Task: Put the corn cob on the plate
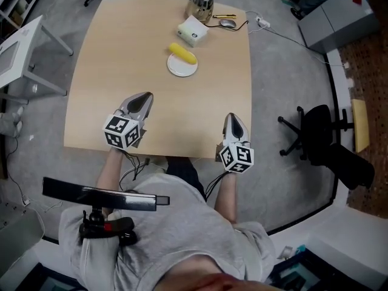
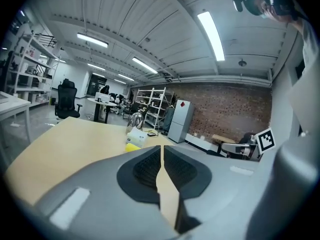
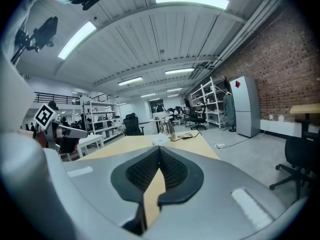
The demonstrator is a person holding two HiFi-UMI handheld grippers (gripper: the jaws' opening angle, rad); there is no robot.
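The yellow corn cob [image 1: 182,53] lies across the white plate [image 1: 182,68] at the far middle of the wooden table [image 1: 121,47]; in the left gripper view the corn cob [image 2: 132,147] shows small, far beyond the jaws. My left gripper [image 1: 147,96] hangs over the near left of the table, its jaws together with nothing between them. My right gripper [image 1: 233,117] is near the table's front edge, also shut and empty. Both are far from the plate.
Behind the plate sit a white box [image 1: 192,31] and a shiny metal kettle [image 1: 200,5], with a mouse [image 1: 227,23], pencil and cable beside them. A black office chair [image 1: 324,141] stands at the right; a white table [image 1: 21,53] at the left.
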